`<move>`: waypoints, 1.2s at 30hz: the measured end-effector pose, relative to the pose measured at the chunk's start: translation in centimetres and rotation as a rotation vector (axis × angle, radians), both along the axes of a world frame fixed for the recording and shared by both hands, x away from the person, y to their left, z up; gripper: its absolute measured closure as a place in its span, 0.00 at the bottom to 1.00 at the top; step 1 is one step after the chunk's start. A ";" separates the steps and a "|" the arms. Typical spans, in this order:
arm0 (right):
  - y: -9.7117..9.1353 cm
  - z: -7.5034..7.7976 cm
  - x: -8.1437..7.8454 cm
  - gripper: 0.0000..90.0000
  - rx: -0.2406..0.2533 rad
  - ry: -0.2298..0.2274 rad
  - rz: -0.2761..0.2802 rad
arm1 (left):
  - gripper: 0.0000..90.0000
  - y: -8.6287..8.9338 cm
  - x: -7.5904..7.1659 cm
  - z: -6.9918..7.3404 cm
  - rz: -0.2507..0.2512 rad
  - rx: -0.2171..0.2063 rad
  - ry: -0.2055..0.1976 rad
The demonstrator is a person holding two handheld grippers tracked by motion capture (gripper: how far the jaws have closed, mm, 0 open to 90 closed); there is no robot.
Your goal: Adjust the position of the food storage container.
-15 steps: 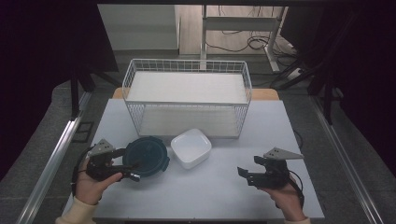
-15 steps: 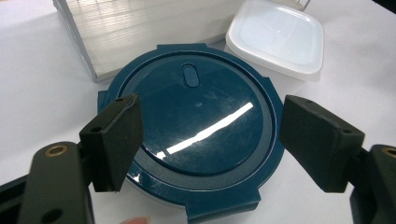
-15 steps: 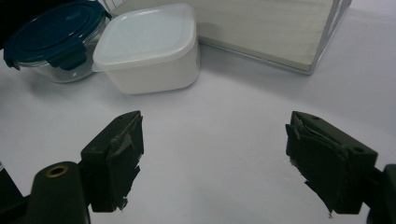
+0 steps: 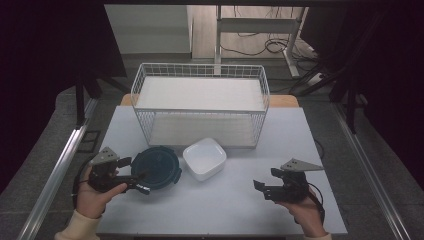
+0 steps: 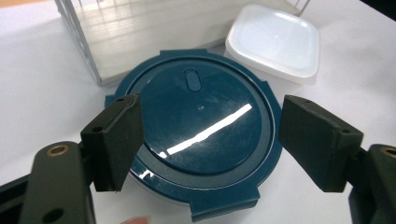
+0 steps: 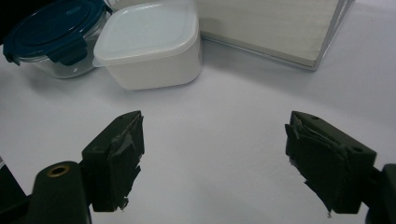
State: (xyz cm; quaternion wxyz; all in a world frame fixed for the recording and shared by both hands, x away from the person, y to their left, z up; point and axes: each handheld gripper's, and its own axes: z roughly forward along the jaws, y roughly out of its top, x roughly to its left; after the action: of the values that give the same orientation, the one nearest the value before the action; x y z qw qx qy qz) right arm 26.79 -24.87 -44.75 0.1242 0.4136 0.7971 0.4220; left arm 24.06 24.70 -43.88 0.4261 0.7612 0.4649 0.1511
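Observation:
A round glass container with a dark teal clip lid (image 4: 157, 167) (image 5: 205, 126) sits on the white table, left of centre. My left gripper (image 4: 141, 182) (image 5: 211, 128) is open, its jaws hovering wide apart over the lid's near side without touching it. Just right of the round container is a white square lidded container (image 4: 204, 158) (image 5: 275, 39) (image 6: 149, 44). My right gripper (image 4: 261, 189) (image 6: 212, 140) stands open over bare table at the front right, with nothing between its jaws. The teal-lidded container (image 6: 51, 32) lies far off in the right gripper view.
A white wire basket (image 4: 200, 105) with a pale board as its floor stands at the back centre of the table (image 4: 235, 210), right behind both containers. Metal rails run along the floor on either side. Bare tabletop lies between the two grippers.

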 end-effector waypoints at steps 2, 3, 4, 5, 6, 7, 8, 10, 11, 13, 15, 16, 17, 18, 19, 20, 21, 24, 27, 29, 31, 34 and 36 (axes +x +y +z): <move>0.0 0.1 -0.1 0.22 0.002 -0.002 0.001 | 0.25 0.5 0.0 1.0 -0.012 -0.012 -0.006; 0.0 0.1 -0.1 0.22 0.001 -0.004 0.001 | 0.25 0.7 0.1 1.5 -0.016 -0.024 -0.012; 0.0 0.2 -0.1 0.22 0.001 -0.006 0.001 | 0.25 0.9 0.1 1.8 -0.019 -0.031 -0.015; 0.0 0.2 -0.1 0.22 0.000 -0.008 0.001 | 0.25 1.0 0.3 2.1 -0.023 -0.028 -0.015; 0.0 0.2 -0.2 0.22 0.000 -0.008 0.003 | 0.26 1.0 0.5 2.3 -0.029 -0.018 -0.011; 0.0 0.2 -0.2 0.22 -0.003 -0.009 0.003 | 0.26 1.1 0.7 2.6 -0.031 -0.002 -0.007; -0.1 0.2 -0.2 0.22 -0.005 -0.009 0.002 | 0.27 1.1 0.8 2.8 -0.032 0.009 -0.007; -0.2 0.1 -0.2 0.22 -0.004 -0.007 0.001 | 0.27 1.3 1.2 3.3 -0.039 0.014 -0.005; -0.3 0.1 -0.2 0.22 -0.001 -0.008 0.002 | 0.28 1.5 1.4 3.5 -0.041 0.008 0.000; -0.4 0.0 -0.2 0.22 0.000 -0.008 0.003 | 0.30 1.5 1.9 3.7 -0.045 0.010 0.007; -0.4 0.0 -0.2 0.22 -0.001 -0.007 0.002 | 0.32 1.4 2.4 3.7 -0.046 0.024 0.015; -0.4 0.0 -0.2 0.22 0.000 -0.006 0.001 | 0.33 1.3 2.8 3.6 -0.048 0.032 0.019; -0.4 0.0 -0.2 0.22 0.000 -0.005 0.001 | 0.35 1.2 3.1 3.6 -0.049 0.040 0.025; -0.4 0.0 -0.2 0.22 -0.002 -0.006 0.000 | 0.36 1.2 3.4 3.5 -0.052 0.046 0.031; -0.4 0.0 -0.2 0.22 -0.002 -0.007 0.001 | 0.38 1.1 3.7 3.5 -0.055 0.050 0.037; -0.5 0.0 -0.2 0.22 -0.003 -0.008 0.001 | 0.39 1.1 4.1 3.4 -0.059 0.054 0.043; -0.5 0.0 -0.2 0.22 -0.003 -0.009 0.000 | 0.40 1.1 4.4 3.4 -0.061 0.061 0.051; -0.6 -0.1 -0.2 0.22 -0.001 -0.005 -0.003 | 0.43 1.1 5.4 3.3 -0.066 0.071 0.065; -0.7 -0.2 -0.1 0.22 -0.003 0.000 -0.008 | 0.46 1.0 6.4 2.9 -0.067 0.084 0.077; -0.7 -0.3 -0.1 0.22 -0.006 0.004 -0.012 | 0.47 0.9 7.1 2.4 -0.071 0.100 0.086; -0.6 -0.4 -0.1 0.22 -0.010 0.006 -0.013 | 0.50 0.6 7.9 1.8 -0.080 0.128 0.100; -0.6 -0.5 0.0 0.22 -0.016 0.010 -0.013 | 0.55 0.5 9.0 1.0 -0.089 0.154 0.119; -0.6 -0.6 0.0 0.22 -0.020 0.014 -0.014 | 0.60 0.7 9.8 0.3 -0.082 0.172 0.131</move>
State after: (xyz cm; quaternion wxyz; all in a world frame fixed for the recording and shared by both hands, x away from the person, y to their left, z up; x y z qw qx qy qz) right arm 26.81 -25.44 -45.33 0.1256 0.4210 0.7991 0.4103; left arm 33.88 25.35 -43.56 0.3339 0.8216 0.4454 0.1228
